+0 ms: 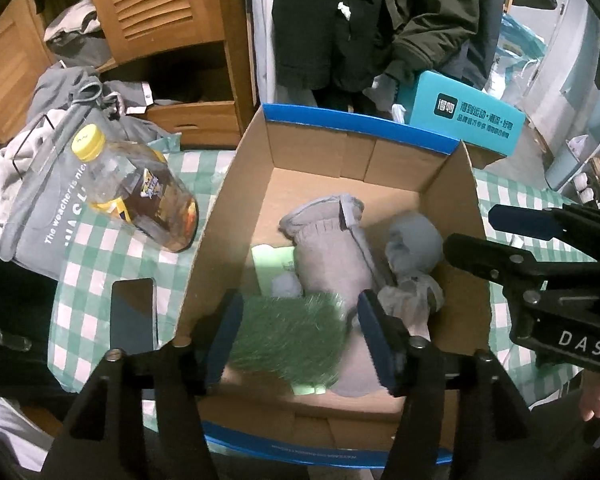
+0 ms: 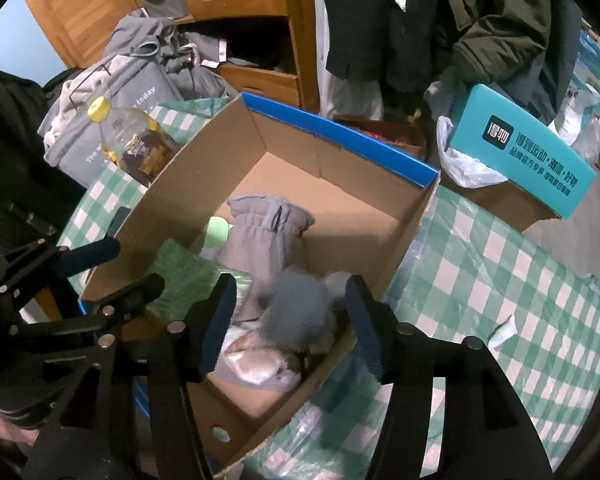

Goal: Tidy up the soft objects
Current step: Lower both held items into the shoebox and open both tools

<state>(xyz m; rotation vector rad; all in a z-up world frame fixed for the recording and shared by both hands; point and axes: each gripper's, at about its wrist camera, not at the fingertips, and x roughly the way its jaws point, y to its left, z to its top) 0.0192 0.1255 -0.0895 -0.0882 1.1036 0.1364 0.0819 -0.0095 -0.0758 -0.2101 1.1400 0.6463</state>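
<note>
An open cardboard box with blue rims stands on a green checked cloth. Inside lie a grey glove, a grey-blue soft bundle, a fuzzy green soft item and a pale green piece. My left gripper is open above the box's near end, its fingers either side of the fuzzy green item, not touching it. My right gripper is open over the grey-blue bundle in the box; it also shows in the left wrist view. The glove lies beyond.
A plastic bottle with a yellow cap leans on a grey bag left of the box. A phone lies on the cloth. A teal box stands behind. Wooden cabinets and hanging dark coats fill the back.
</note>
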